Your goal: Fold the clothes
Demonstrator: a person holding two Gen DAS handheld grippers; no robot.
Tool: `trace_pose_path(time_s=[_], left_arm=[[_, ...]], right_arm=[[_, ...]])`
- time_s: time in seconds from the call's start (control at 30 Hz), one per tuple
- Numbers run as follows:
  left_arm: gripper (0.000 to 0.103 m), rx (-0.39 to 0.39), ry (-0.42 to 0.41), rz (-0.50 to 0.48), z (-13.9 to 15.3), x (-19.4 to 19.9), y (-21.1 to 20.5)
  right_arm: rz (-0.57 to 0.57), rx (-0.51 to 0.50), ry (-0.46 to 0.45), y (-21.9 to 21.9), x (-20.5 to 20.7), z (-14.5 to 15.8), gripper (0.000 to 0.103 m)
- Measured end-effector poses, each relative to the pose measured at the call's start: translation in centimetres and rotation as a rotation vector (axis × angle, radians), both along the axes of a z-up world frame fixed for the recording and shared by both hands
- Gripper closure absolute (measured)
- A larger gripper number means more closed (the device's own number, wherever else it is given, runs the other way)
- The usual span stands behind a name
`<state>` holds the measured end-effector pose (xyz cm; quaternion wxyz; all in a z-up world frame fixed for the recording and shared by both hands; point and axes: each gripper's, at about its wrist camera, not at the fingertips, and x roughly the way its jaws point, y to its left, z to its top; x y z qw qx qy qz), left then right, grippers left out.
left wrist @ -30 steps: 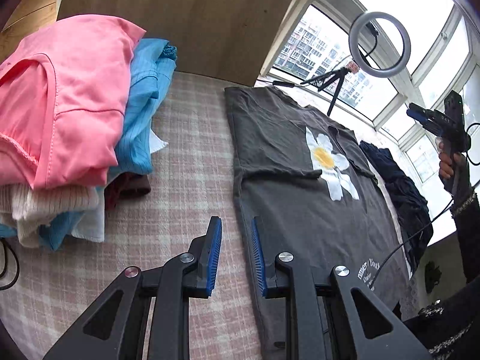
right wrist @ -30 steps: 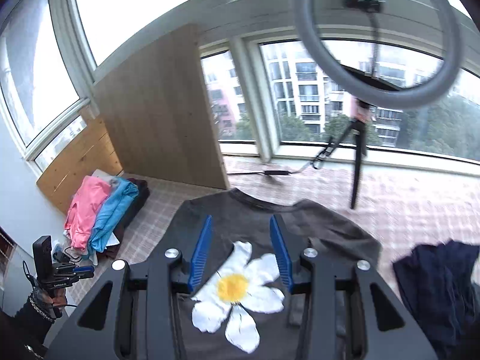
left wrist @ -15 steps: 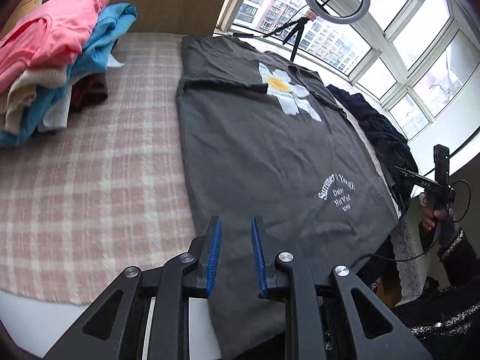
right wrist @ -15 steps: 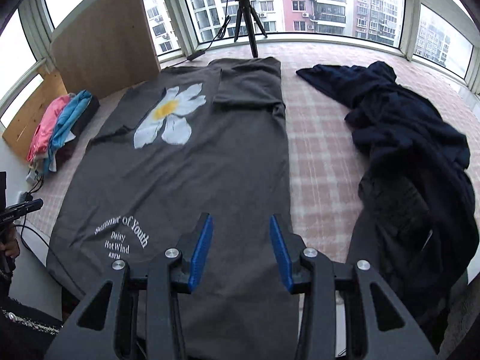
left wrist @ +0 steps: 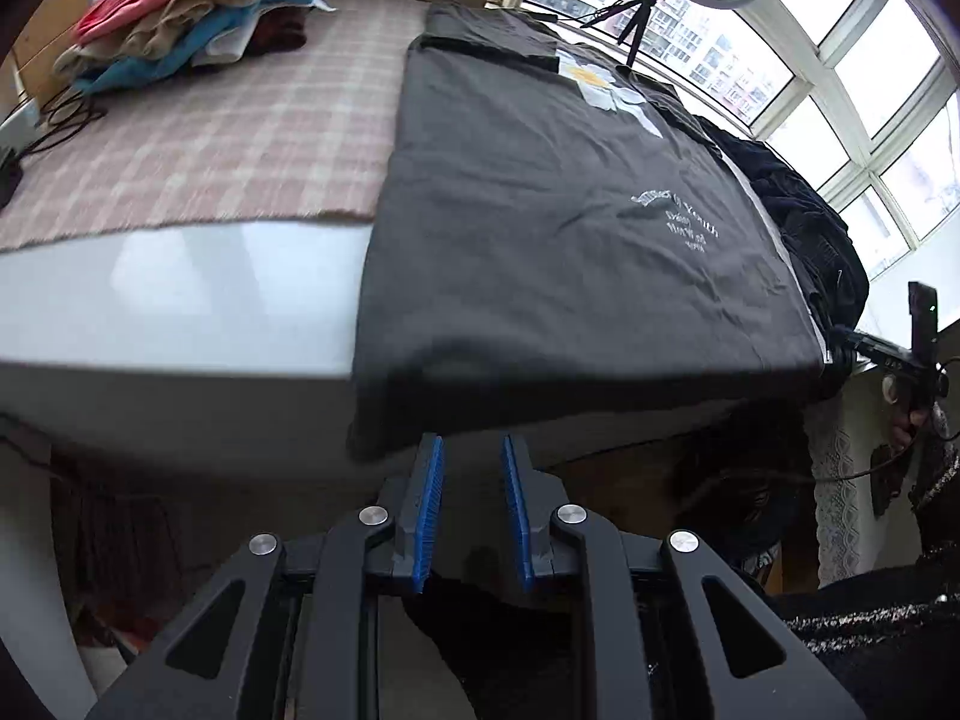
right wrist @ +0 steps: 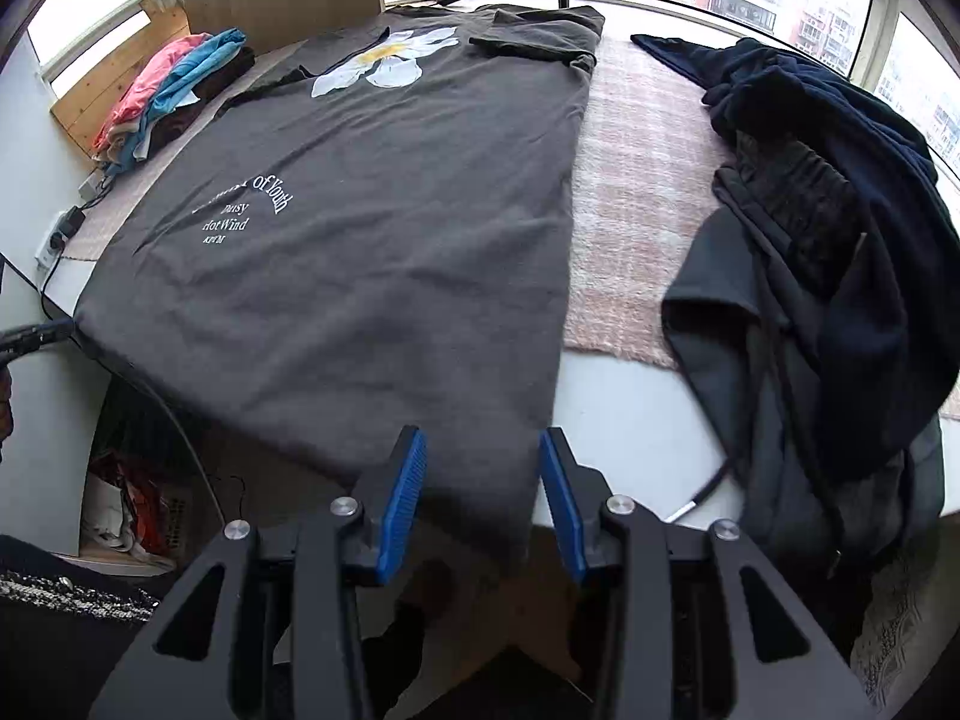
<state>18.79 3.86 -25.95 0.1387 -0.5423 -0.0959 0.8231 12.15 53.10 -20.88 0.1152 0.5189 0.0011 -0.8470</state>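
A dark grey T-shirt (left wrist: 540, 210) (right wrist: 360, 240) with a white daisy print lies flat on the table, its hem hanging over the near edge. My left gripper (left wrist: 471, 444) stands open by a narrow gap just below the hem's left corner, with nothing between its pads. My right gripper (right wrist: 481, 438) is open wider at the hem's right corner. The hanging fabric shows between its blue pads (right wrist: 402, 492), which do not press on it. Each gripper appears at the edge of the other's view, held by a hand.
A pile of folded pink, blue and beige clothes (left wrist: 198, 6) (right wrist: 168, 90) sits at the far left. A heap of dark navy clothes (right wrist: 840, 210) (left wrist: 798, 210) lies right of the shirt. A plaid cloth (left wrist: 240, 120) covers the white table (left wrist: 180, 300). A tripod (left wrist: 636, 30) stands by the windows.
Both grippers have pulled back from over the shirt's chest to its hem at the near table edge and sunk lower. Their openings look unchanged.
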Motion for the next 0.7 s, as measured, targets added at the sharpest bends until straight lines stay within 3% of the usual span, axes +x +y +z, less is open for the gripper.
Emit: trace_pose_path(time_s=[0.17, 0.37, 0.5, 0.7], left_arm=[[0.074, -0.072, 0.028, 0.006, -1.0, 0.6, 0.2], [0.072, -0.003, 0.042, 0.079, -3.2, -1.7, -1.4], [0.072, 0.048, 0.057, 0.089, -3.6, -2.3, -2.3], [0.072, 0.158, 0.054, 0.104, -3.9, -2.2, -3.6]], right_arm=[[0.076, -0.103, 0.140, -1.9, -2.9, 7.5, 0.064], [0.195, -0.075, 0.213, -11.3, -11.6, 12.9, 0.057], [0.219, -0.085, 0.197, -19.6, -19.7, 13.5, 0.057], [0.190, -0.082, 0.071, -33.3, -31.6, 9.7, 0.057]])
